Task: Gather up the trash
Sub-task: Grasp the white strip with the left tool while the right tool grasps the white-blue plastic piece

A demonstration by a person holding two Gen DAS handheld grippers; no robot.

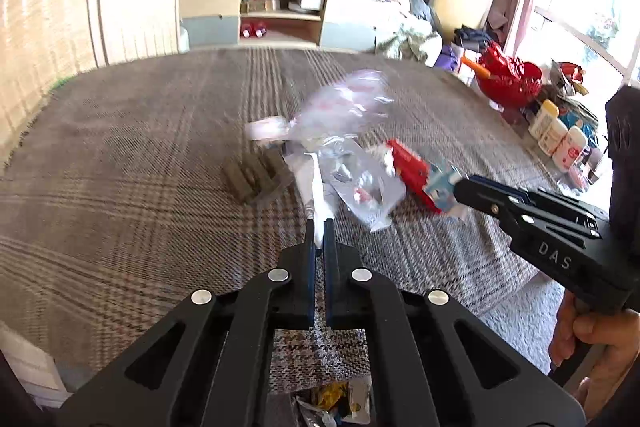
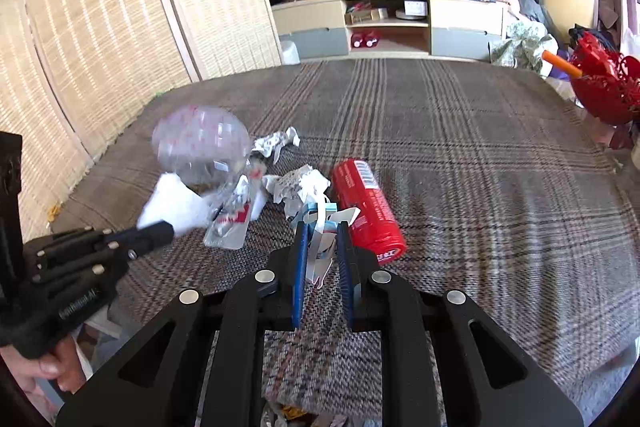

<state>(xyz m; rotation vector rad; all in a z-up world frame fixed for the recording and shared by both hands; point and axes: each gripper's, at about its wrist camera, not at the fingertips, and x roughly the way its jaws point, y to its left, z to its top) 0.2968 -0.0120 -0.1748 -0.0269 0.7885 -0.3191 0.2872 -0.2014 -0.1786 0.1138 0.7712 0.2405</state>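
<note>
Plainly, both grippers have a bite on the litter, and the job from here looks like lifting it away cleanly. The left gripper [image 1: 319,227] has its fingers [image 1: 309,259] pressed together on a thin white strip of wrapper [image 1: 316,187], which runs up from the heap of trash on the plaid blanket [image 1: 120,167]. The right gripper [image 2: 320,231] has its fingers [image 2: 298,267] drawn in on a small white-and-blue scrap of packaging [image 2: 320,235], though a gap shows between them lower down, so the hold is only at the tips.

To do this well, I would raise both slowly and straight up. The white strip is limp and pinched by its edge, so a jerk could slide it out. It also seems tangled with the clear plastic bag [image 2: 196,143] and the foil sachet [image 2: 228,223], which may trail along or drop off. The red can [image 2: 366,207] lies just beside the right fingers and could roll if nudged. A crumpled paper ball [image 2: 276,143] further back remains to be gathered.

Both grippers slope downward toward the blanket, side by side, the left one's black body [image 2: 80,267] coming in from the left edge of the right view. A hand [image 1: 592,339] grips the right handle from below.
</note>
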